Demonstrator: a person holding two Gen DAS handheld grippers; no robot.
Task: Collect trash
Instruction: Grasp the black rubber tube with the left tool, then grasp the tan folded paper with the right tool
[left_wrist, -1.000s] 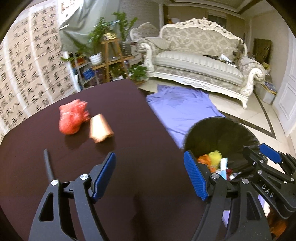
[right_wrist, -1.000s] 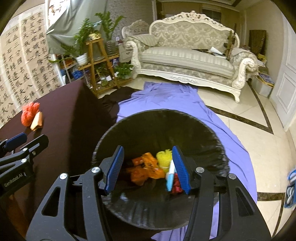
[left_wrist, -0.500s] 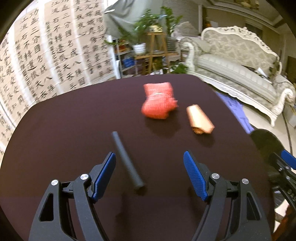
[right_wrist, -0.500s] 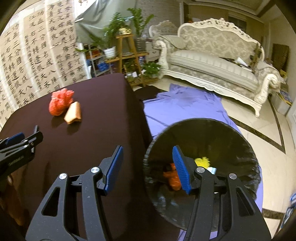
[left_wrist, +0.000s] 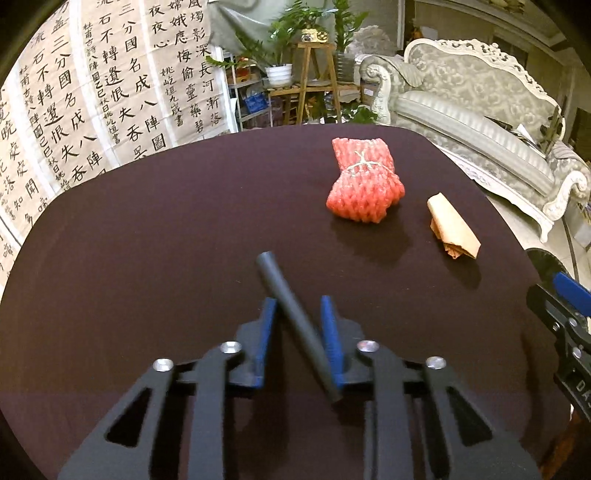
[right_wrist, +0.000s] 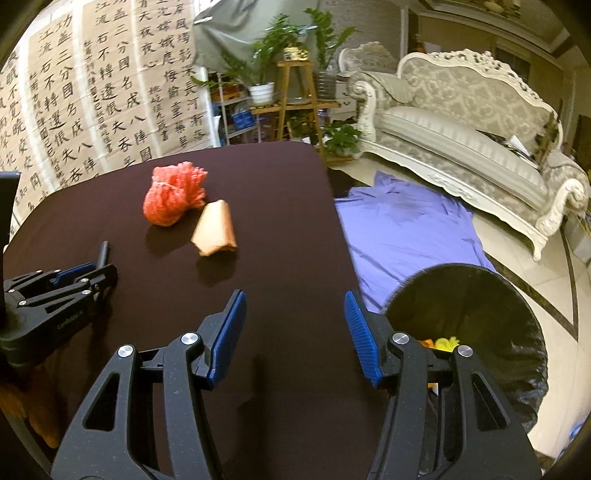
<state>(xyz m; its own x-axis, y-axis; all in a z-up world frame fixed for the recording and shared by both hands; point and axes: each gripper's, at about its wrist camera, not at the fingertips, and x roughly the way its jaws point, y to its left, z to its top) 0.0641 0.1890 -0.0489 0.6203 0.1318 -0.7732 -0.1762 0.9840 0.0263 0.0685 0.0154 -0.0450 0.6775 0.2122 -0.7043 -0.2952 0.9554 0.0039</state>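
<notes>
My left gripper (left_wrist: 298, 314) is shut on a black tube (left_wrist: 280, 284) that lies slanted on the dark table (left_wrist: 147, 240). It shows at the left of the right wrist view (right_wrist: 99, 264). A red foam net (left_wrist: 364, 184) and a tan paper roll (left_wrist: 452, 229) lie further right on the table; they also show in the right wrist view, the net (right_wrist: 171, 195) and the roll (right_wrist: 216, 230). My right gripper (right_wrist: 293, 314) is open and empty above the table's right edge. A black-lined trash bin (right_wrist: 480, 332) stands on the floor beside it, holding several bright scraps.
A purple cloth (right_wrist: 406, 229) lies on the floor beyond the bin. A white sofa (right_wrist: 461, 129) stands at the back right, plant stands (right_wrist: 295, 85) behind the table, a calligraphy screen (left_wrist: 92, 92) to the left.
My left gripper swung left from the bin to the table and closed on the black tube. My right gripper moved from over the bin to over the table edge.
</notes>
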